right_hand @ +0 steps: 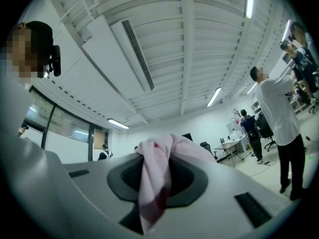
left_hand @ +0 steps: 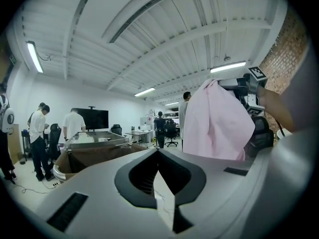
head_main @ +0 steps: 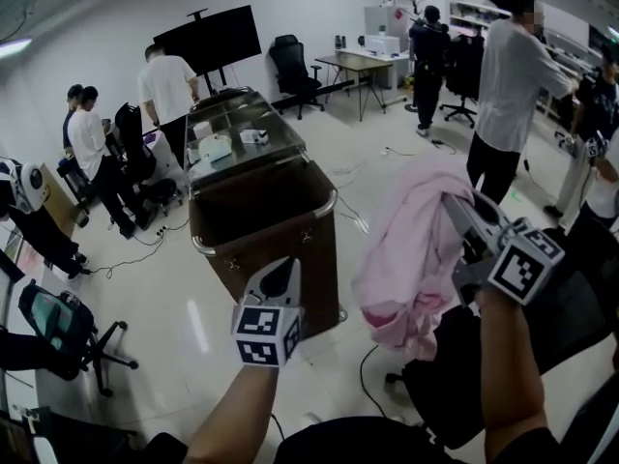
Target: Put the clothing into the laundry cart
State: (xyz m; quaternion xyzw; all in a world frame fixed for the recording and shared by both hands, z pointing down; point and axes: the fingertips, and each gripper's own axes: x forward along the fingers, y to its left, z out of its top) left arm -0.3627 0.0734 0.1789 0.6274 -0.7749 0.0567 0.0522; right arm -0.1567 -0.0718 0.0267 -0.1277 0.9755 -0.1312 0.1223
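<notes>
Loosely bunched pale-pink garment [head_main: 414, 259], possibly shirt, hangs from right claw [head_main: 456, 211].

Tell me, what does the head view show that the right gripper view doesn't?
Only the head view shows the brown laundry cart, the left gripper and the whole hanging bulk of the pink garment. Only the right gripper view shows the wearer's own head and the cloth pinched between the jaws. Both show the pink garment in the right gripper and a standing person in a white shirt.
</notes>
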